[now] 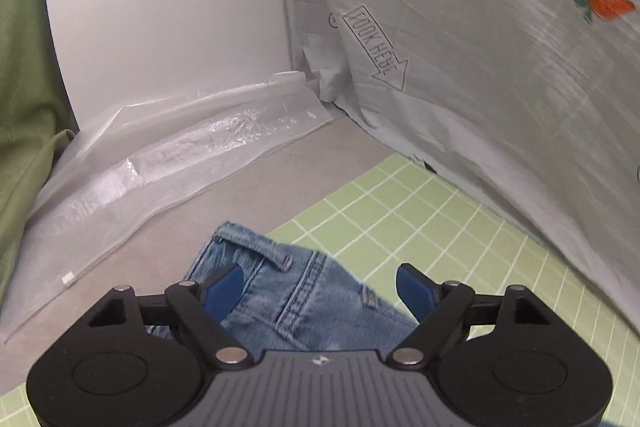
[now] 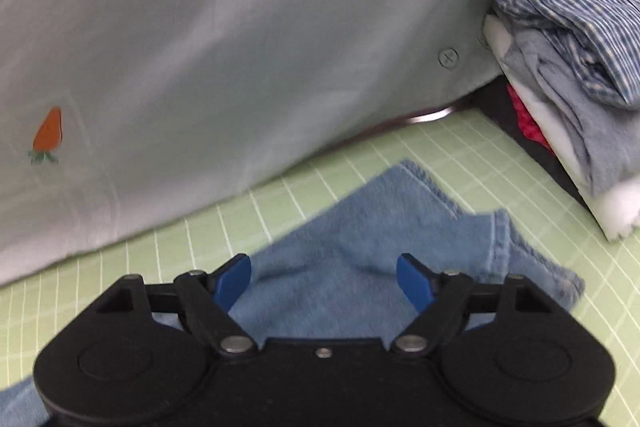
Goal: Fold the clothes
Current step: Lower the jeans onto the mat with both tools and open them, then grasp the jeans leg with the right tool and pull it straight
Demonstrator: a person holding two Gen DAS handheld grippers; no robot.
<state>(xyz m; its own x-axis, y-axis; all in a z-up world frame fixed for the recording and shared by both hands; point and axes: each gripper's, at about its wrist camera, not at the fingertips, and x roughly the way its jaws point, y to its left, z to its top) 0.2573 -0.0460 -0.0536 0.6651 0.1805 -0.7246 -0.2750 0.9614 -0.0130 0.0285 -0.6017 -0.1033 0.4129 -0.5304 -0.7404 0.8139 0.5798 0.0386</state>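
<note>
Both the left tongs (image 1: 320, 285) and right tongs (image 2: 324, 281) stood spread, pinching nothing, over one pair of jeans (image 2: 372, 247) lying loosely doubled on the green checked mat (image 2: 460, 151) (folding looked unfinished). One heap of clothes (image 2: 568, 67) apparently waited at the side.

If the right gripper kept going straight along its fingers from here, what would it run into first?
Most likely the blue denim garment lying on the green checked mat: it fills the gap ahead of the open right gripper. Depth is unclear.
</note>
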